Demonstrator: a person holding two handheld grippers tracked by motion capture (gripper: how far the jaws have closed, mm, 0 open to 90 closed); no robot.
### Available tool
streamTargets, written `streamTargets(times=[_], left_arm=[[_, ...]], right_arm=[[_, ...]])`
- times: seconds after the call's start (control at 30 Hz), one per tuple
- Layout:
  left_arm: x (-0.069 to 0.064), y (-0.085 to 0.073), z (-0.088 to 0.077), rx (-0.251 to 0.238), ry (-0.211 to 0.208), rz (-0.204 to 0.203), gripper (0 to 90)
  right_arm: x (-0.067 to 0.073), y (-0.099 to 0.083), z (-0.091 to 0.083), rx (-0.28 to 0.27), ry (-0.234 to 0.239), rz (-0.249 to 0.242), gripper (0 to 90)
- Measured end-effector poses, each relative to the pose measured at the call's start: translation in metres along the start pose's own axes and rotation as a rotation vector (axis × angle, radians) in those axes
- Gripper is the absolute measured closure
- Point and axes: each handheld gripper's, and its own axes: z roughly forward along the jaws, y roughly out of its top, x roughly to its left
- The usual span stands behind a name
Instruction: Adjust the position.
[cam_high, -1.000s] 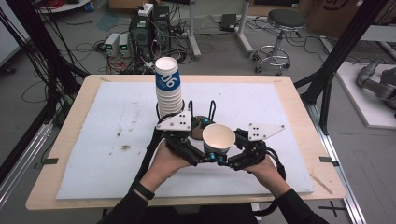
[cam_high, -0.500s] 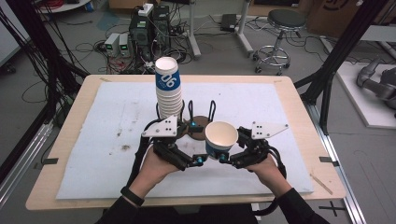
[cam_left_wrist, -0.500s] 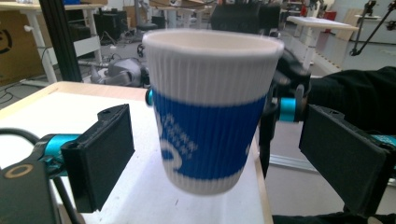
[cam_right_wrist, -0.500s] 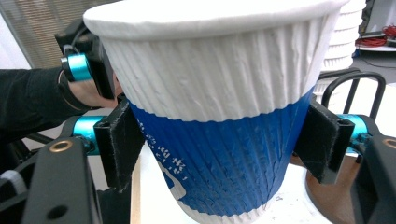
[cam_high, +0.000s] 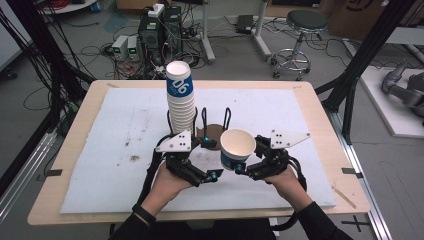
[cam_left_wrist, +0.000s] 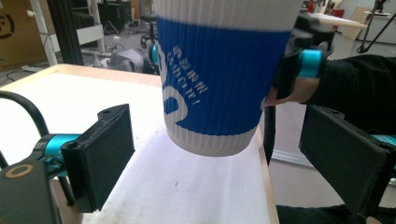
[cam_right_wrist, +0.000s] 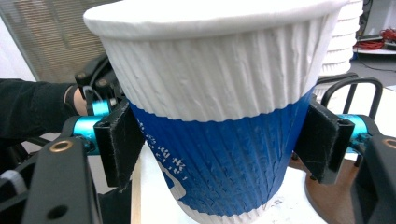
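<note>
- My right gripper (cam_high: 241, 168) clenched on paper cup (cam_high: 237, 148), held upright above the white mat (cam_high: 100, 130).
- My left gripper (cam_high: 212, 174) released, beside the cup stack (cam_high: 180, 97).

The right tool (cam_high: 239, 168) grips a blue-and-white ribbed paper cup (cam_high: 237, 148) above the white surface (cam_high: 100, 130); the left tool (cam_high: 214, 175) is open beside it.

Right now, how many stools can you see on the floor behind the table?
1. The stool stands on the floor beyond the far right corner of the table, near a cardboard box. The picture's edges or the frame posts may hide others.
</note>
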Motion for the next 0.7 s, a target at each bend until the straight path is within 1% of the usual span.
streamTargets(times=[0.03,0.07,0.13,0.23,0.33,0.4,0.43,0.47,0.5,0.63,0.7], left_arm=[[-0.001,-0.002,0.004,0.011,-0.006,-0.001,10.1],[-0.001,-0.002,0.004,0.011,-0.006,-0.001,10.1],[-0.002,-0.005,0.010,0.015,-0.003,-0.005,10.2],[-0.003,-0.007,0.015,0.023,-0.011,-0.009,10.4],[-0.004,-0.008,0.020,0.028,-0.019,-0.005,11.7],[-0.005,-0.008,0.021,0.028,-0.027,-0.005,15.6],[-0.005,-0.009,0.021,0.028,-0.029,0.001,15.6],[-0.006,-0.009,0.020,0.013,-0.029,0.010,21.6],[-0.006,-0.009,0.020,0.013,-0.027,0.011,23.2],[-0.006,-0.010,0.019,0.011,-0.027,0.007,28.3],[-0.006,-0.010,0.019,0.009,-0.026,0.006,28.6]], right_arm=[[0.001,0.000,0.001,0.001,0.008,0.003,25.0],[0.001,0.000,0.002,0.000,0.008,0.004,25.0],[0.002,0.000,0.003,-0.002,0.016,0.006,25.0],[0.004,-0.001,0.006,0.003,0.019,0.008,25.0],[0.007,-0.002,0.011,0.008,0.038,0.006,25.0],[0.007,-0.002,0.011,0.006,0.040,0.004,25.0],[0.008,-0.002,0.012,0.009,0.042,0.004,25.0],[0.008,-0.002,0.013,0.009,0.046,0.004,25.0],[0.009,-0.002,0.014,0.010,0.049,0.006,25.0],[0.010,-0.003,0.016,0.010,0.048,0.002,25.0],[0.010,-0.003,0.016,0.010,0.050,0.008,25.0]])
